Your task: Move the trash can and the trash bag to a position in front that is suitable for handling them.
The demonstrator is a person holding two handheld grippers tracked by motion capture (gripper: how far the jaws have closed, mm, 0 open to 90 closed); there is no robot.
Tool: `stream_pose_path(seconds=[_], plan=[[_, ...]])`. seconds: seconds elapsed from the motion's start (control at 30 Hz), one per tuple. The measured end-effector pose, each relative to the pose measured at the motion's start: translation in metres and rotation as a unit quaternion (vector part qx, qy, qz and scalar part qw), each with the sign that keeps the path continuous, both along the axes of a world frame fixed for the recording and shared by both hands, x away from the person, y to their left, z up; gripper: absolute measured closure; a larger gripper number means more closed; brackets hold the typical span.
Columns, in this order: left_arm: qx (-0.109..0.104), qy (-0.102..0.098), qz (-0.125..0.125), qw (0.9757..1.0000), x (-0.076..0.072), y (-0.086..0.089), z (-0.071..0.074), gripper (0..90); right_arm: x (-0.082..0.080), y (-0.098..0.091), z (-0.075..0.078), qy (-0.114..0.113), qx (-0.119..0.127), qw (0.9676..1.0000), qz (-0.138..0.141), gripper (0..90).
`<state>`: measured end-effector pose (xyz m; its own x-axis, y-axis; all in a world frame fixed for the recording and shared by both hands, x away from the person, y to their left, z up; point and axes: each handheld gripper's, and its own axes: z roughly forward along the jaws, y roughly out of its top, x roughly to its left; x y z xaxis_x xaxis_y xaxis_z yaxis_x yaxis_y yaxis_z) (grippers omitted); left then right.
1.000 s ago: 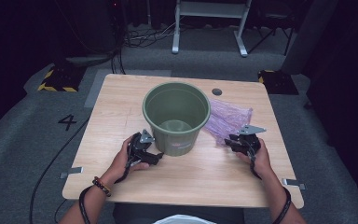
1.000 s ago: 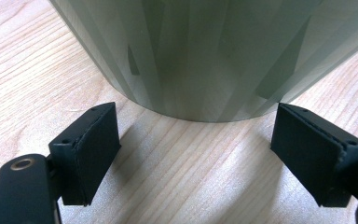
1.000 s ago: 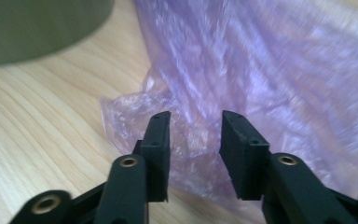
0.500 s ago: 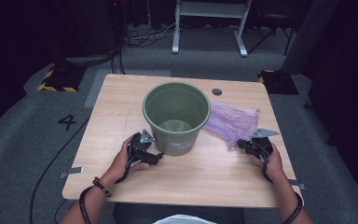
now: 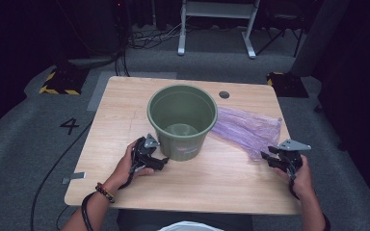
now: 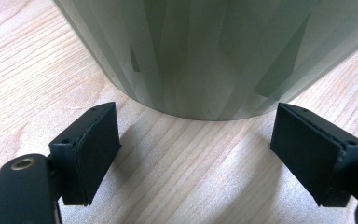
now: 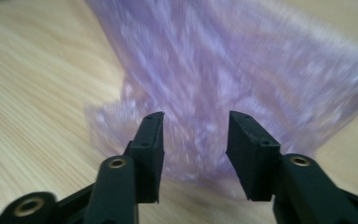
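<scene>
A green plastic bucket stands upright in the middle of the wooden table. To its right a thin purple plastic bag lies flat. My left gripper rests by the bucket's near left base, open. In the left gripper view its jaws stand wide, just short of the bucket wall. My right gripper is at the bag's near right corner. Its jaws have just been opening and stand apart over the bag's edge, with no pad pressing on it.
A round cable hole sits in the tabletop behind the bucket. The table's right edge is close to my right hand. Beyond the table are a white metal frame, cables and grey carpet marked with a 4.
My right hand has moved right and toward the near edge, and the bag now stretches farther right. The left hand and bucket have stayed put.
</scene>
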<state>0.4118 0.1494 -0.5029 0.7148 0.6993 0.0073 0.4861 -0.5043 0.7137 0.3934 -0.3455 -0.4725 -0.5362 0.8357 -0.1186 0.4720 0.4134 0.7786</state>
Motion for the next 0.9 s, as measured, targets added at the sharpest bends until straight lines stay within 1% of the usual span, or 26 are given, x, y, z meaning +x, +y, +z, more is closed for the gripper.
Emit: stream_pose_path(seconds=[0.03,0.07,0.1,0.13,0.17,0.2,0.23,0.27,0.3,0.33,0.37,0.4,0.43,0.47,0.5,0.53,0.57,0.6,0.63,0.67,0.7,0.77,0.8,0.83,0.87,0.9], plan=[[0.0,0.0,0.0,1.0,0.0,0.0,0.0,15.2,0.0,0.0,0.0,0.0,0.0,1.0,0.0,47.8],[0.0,0.0,0.0,1.0,0.0,0.0,0.0,15.2,-0.003,0.009,0.012,-0.022,0.007,0.9997,0.002,45.3],[0.0,0.0,0.0,1.0,0.0,0.0,0.0,15.2,-0.003,0.009,0.012,-0.022,0.007,0.9997,0.002,45.3],[0.0,0.0,0.0,1.0,0.0,0.0,0.0,15.2,-0.005,0.022,0.022,-0.039,0.014,0.9989,0.024,41.4],[0.0,0.0,0.0,1.0,0.0,0.0,0.0,15.2,-0.005,0.022,0.022,-0.039,0.014,0.9989,0.024,41.4],[0.0,0.0,0.0,1.0,0.0,0.0,0.0,15.2,-0.006,0.03,0.025,-0.046,0.015,0.9983,0.033,38.4],[0.0,0.001,0.001,1.0,0.0,0.0,0.0,15.2,-0.005,0.046,0.028,-0.049,0.029,0.9966,0.059,33.1],[0.0,0.001,0.001,1.0,0.0,0.0,0.0,15.1,-0.005,0.046,0.028,-0.049,0.029,0.9966,0.059,33.1],[0.0,0.001,0.001,1.0,0.0,0.0,0.0,15.1,-0.002,0.064,0.028,-0.043,0.039,0.9946,0.085,28.1],[0.0,0.001,0.001,1.0,0.0,0.0,0.0,15.1,0.001,0.074,0.027,-0.042,0.044,0.9932,0.099,28.1],[0.0,0.001,0.001,1.0,0.0,0.0,0.0,15.1,0.001,0.074,0.027,-0.042,0.044,0.9932,0.099,28.1],[0.0,0.001,0.0,1.0,0.0,0.0,0.0,15.1,0.006,0.095,0.025,-0.039,0.056,0.9898,0.125,27.9],[0.0,0.001,0.0,1.0,0.0,0.0,0.0,15.0,0.006,0.095,0.025,-0.039,0.056,0.9898,0.125,27.9],[0.0,0.001,-0.001,1.0,0.001,0.0,0.0,15.0,0.013,0.117,0.022,-0.036,0.066,0.9854,0.153,28.1],[0.0,0.001,-0.001,1.0,0.001,0.0,0.0,14.9,0.017,0.126,0.02,-0.034,0.069,0.9836,0.164,28.4],[0.0,0.002,-0.002,1.0,0.001,0.0,0.0,14.9,0.017,0.126,0.02,-0.034,0.069,0.9836,0.164,28.4],[0.0,0.001,-0.003,1.0,0.001,0.0,0.0,14.9,0.023,0.143,0.017,-0.024,0.073,0.9797,0.185,28.9],[0.0,0.001,-0.004,1.0,0.001,0.0,0.0,14.9,0.025,0.15,0.015,-0.02,0.075,0.9777,0.195,28.7],[0.0,0.001,-0.004,1.0,0.001,0.0,0.0,14.8,0.025,0.15,0.015,-0.02,0.075,0.9777,0.195,28.7],[0.005,-0.007,-0.008,0.9999,0.002,0.001,0.0,14.4,0.028,0.161,0.013,-0.019,0.076,0.9752,0.207,27.9],[0.008,-0.008,-0.008,0.9999,0.003,0.003,0.0,13.5,0.028,0.166,0.012,-0.016,0.074,0.9743,0.212,27.0],[0.004,0.002,-0.004,1.0,0.007,0.007,0.0,11.9,0.029,0.175,0.01,-0.016,0.072,0.9731,0.218,26.3],[0.004,0.002,-0.004,1.0,0.007,0.007,0.0,12.0,0.03,0.179,0.009,-0.014,0.072,0.9727,0.22,26.2],[0.002,0.005,-0.002,1.0,0.009,0.009,0.0,12.0,0.03,0.179,0.009,-0.014,0.072,0.9727,0.22,26.2],[0.003,0.004,-0.002,1.0,0.01,0.011,0.0,12.0,0.031,0.183,0.008,-0.014,0.069,0.9733,0.218,26.3],[0.003,0.005,-0.003,1.0,0.011,0.013,0.0,12.0,0.032,0.186,0.007,-0.014,0.072,0.9729,0.219,24.3]])
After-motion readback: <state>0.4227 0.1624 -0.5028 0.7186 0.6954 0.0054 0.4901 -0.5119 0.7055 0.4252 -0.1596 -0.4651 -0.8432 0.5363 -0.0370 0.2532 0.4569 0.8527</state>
